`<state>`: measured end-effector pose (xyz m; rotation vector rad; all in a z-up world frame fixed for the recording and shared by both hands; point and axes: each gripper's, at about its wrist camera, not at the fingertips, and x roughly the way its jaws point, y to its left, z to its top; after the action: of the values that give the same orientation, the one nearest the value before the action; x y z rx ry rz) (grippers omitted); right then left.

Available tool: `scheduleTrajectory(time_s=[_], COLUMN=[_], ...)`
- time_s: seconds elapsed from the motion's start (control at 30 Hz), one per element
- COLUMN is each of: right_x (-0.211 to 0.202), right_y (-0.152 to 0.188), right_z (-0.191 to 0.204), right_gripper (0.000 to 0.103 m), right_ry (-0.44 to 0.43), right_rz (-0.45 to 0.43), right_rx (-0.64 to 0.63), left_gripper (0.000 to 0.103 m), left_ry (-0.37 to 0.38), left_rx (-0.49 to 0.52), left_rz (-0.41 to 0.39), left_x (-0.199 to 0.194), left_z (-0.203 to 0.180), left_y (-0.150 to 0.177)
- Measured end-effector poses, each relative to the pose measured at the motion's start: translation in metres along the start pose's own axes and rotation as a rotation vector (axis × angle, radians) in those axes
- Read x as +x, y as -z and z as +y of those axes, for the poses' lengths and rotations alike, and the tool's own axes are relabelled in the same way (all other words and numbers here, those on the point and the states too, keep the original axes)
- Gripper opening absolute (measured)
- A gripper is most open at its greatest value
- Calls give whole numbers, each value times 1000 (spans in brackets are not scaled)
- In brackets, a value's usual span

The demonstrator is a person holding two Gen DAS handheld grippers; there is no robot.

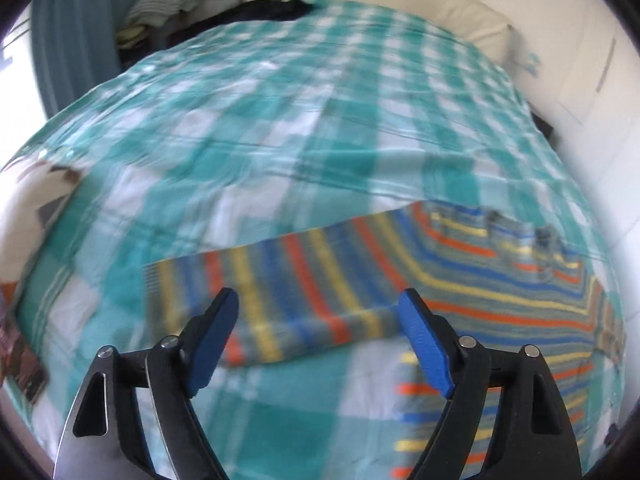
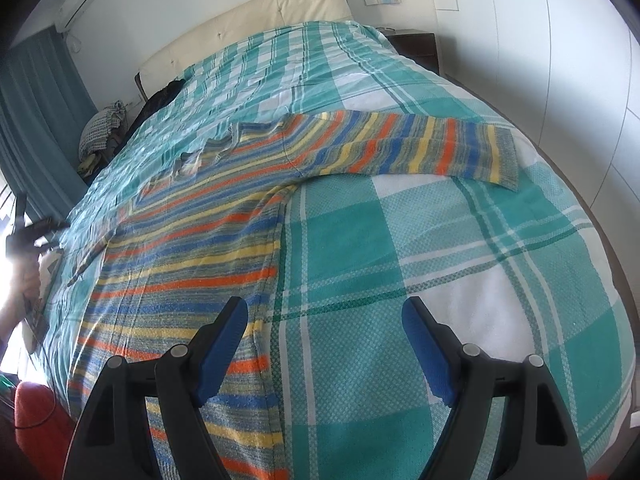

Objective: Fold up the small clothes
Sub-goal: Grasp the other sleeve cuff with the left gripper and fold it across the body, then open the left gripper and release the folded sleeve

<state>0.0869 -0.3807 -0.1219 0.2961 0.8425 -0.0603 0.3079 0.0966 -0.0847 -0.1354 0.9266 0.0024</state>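
Note:
A small striped sweater (image 2: 192,248) in blue, orange, yellow and grey lies flat on the teal-and-white checked bedspread (image 2: 440,260). In the right wrist view its right sleeve (image 2: 420,148) stretches out to the right. My right gripper (image 2: 324,316) is open and empty above the sweater's right side seam near the hem. In the blurred left wrist view the sweater (image 1: 480,280) lies to the right and its left sleeve (image 1: 280,280) stretches out to the left. My left gripper (image 1: 318,308) is open and empty just over that sleeve.
A cream headboard (image 2: 248,28) runs along the bed's far end. Dark clothing (image 2: 160,100) lies at the far corner, beside a chair with a checked pile (image 2: 100,132). Teal curtains (image 2: 36,120) hang at left. A dark nightstand (image 2: 416,46) stands at right, by white wardrobe doors (image 2: 560,60).

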Motion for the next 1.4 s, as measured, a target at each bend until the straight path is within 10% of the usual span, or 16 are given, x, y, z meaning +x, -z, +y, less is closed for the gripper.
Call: scheduleTrajectory(time_s=[0.3, 0.6, 0.87, 1.1, 1.3, 1.4], right_x=[6, 13, 11, 15, 18, 17], right_y=[2, 2, 1, 3, 3, 3], right_z=[0, -6, -1, 2, 2, 4], right_gripper=[79, 79, 79, 79, 79, 79], right_ry=[15, -12, 16, 53, 49, 51], right_rz=[24, 46, 21, 32, 37, 31], right_rx=[-15, 20, -10, -35, -40, -44], left_gripper=[87, 86, 94, 99, 97, 98], left_ry=[-122, -319, -77, -204, -230, -122], left_rx=[31, 16, 4, -87, -122, -56], left_rz=[214, 220, 56, 193, 100, 48], left_x=[93, 49, 31, 101, 49, 19], left_z=[6, 97, 43, 81, 126, 114], left_y=[42, 62, 20, 28, 46, 59])
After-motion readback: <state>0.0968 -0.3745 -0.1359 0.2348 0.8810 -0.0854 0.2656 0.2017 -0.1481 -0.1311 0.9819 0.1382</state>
